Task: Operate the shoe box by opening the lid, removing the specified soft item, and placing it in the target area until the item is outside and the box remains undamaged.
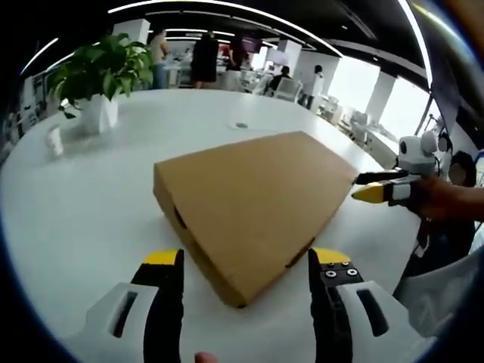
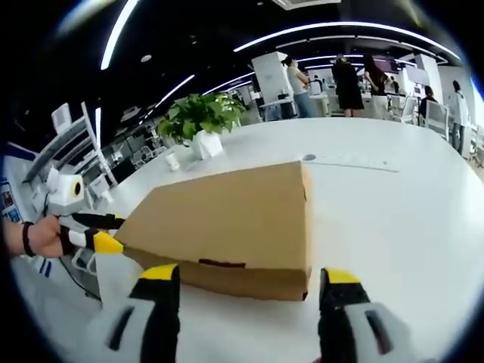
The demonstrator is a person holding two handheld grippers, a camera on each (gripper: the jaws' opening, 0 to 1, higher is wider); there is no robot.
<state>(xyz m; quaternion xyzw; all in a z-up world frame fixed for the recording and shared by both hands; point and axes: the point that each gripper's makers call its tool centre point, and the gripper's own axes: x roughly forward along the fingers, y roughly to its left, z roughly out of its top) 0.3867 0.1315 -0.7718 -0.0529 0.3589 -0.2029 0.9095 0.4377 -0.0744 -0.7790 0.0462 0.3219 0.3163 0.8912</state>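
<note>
**Both claws wide, box lid down**

Left claw [image 1: 246,265] is spread wide, holding nothing, poised just short of the shoe box [image 1: 253,200] corner. Right claw [image 2: 248,278] gapes too, empty, facing the box's long side. The plain brown cardboard box lies flat on the white bench [image 1: 91,197], lid closed. A potted plant [image 1: 98,76] stands well behind.
</note>
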